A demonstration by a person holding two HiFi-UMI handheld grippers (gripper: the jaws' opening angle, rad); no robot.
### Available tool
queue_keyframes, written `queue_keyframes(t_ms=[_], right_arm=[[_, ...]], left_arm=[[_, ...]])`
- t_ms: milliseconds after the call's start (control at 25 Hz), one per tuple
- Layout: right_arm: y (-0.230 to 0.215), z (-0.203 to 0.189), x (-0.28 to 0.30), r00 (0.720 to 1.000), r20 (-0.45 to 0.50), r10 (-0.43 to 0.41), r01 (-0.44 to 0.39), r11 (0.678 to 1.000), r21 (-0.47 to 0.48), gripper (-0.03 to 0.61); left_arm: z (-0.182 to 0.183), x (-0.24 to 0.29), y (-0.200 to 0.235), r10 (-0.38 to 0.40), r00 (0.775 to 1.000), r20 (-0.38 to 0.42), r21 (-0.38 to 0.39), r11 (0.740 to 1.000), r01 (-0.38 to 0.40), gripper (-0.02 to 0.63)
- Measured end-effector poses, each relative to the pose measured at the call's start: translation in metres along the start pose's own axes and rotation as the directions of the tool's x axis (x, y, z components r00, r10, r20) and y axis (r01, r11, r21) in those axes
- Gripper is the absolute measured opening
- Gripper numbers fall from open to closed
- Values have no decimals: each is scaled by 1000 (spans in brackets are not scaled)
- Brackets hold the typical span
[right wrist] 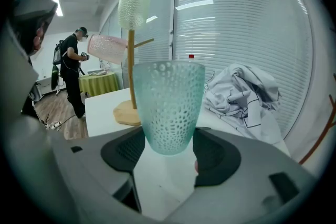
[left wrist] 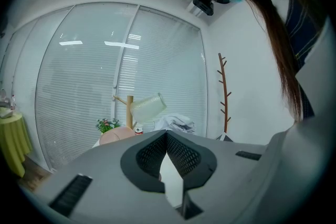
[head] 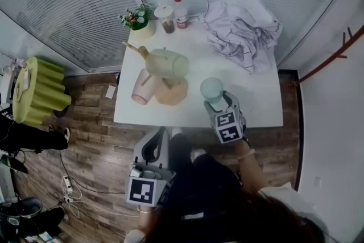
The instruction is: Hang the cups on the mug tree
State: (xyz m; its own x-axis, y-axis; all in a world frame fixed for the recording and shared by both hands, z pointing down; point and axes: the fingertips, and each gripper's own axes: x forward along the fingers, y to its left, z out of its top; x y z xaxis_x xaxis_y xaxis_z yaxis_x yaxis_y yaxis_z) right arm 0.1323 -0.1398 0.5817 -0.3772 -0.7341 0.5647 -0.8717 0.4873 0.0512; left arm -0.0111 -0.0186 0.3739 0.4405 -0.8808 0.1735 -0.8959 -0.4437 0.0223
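- The right gripper squeezed the blue-green cup, which stood straight up between its jaws.
- The mug tree stood behind that cup, a bit left, with a green cup and a pink cup on it.
- The left gripper was closed and empty.

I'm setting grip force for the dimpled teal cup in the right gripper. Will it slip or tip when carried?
The teal cup looks rigid and probably light: thin, translucent walls. Its dimples should give the right gripper some purchase, but the jaws hold only its tapered base, so it may tilt.
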Motion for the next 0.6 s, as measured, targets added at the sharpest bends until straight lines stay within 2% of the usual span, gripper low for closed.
queue_keyframes(t_ms=[400,520,600], right_arm=[[12,9,-9,1000,-17,-6,5,998,-58,296],[15,11,-12,999,-31,-29,27,999,-44,296],[16,13,-15,998,-39,-48,47,999,-27,296]], left_arm=[[14,-5,26,26,999,32,-13,1000,-26,2],[24,-8,36,23,998,66,-27,999,-21,2],[23,-11,43,13,999,51,-20,1000,-12,2]])
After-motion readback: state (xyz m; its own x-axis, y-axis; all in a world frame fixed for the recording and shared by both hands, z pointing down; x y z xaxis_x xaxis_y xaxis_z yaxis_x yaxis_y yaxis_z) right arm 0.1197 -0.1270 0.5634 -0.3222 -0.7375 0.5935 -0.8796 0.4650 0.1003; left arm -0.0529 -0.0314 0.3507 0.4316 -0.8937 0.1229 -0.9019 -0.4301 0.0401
